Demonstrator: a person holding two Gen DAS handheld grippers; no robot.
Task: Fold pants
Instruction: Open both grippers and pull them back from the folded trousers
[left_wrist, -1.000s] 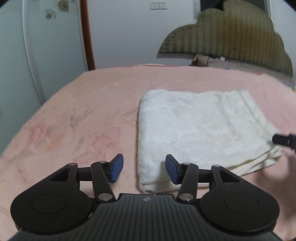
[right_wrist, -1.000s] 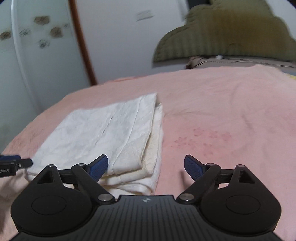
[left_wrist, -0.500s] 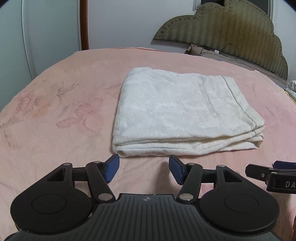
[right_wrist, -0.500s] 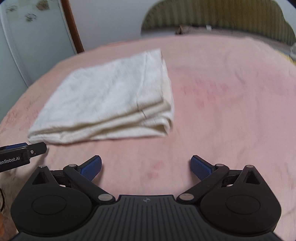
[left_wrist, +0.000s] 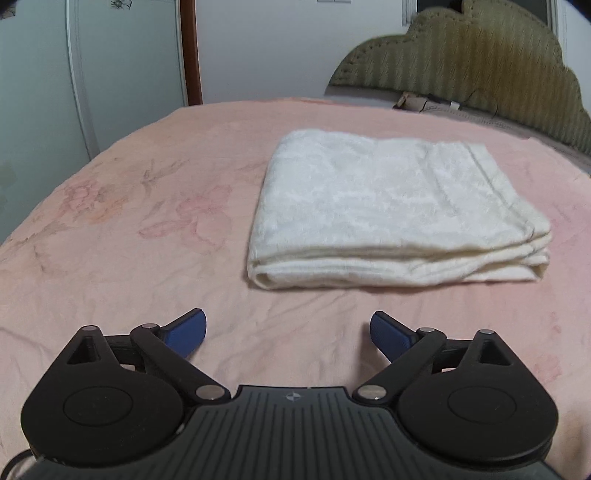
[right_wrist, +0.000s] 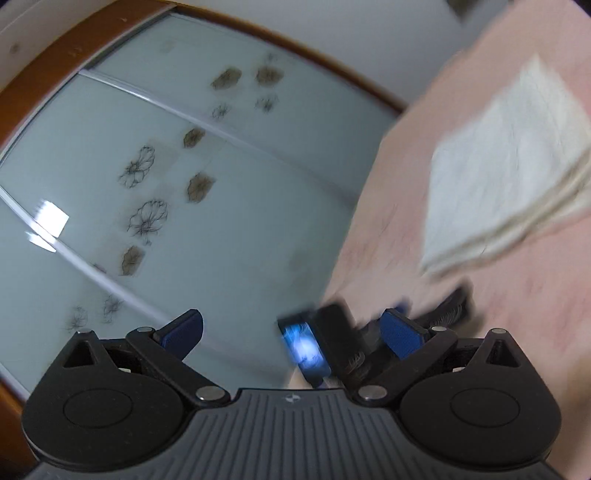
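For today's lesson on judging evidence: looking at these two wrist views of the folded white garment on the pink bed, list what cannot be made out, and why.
- Folded pants, left wrist view: inner layers hidden by the top layer; garment type not evident.
- Pants, right wrist view: motion blur smears the folds; the frame edge cuts them off.
- Dark device with a blue glow, right wrist view: too blurred to identify.
- Headboard, left wrist view: cut off by the frame edge.

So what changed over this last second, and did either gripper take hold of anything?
The left gripper backed off the folded white pants; its jaws are opening, nothing between them. The right gripper swung away toward the wardrobe door, open and empty. The pants stayed folded on the pink bedspread.
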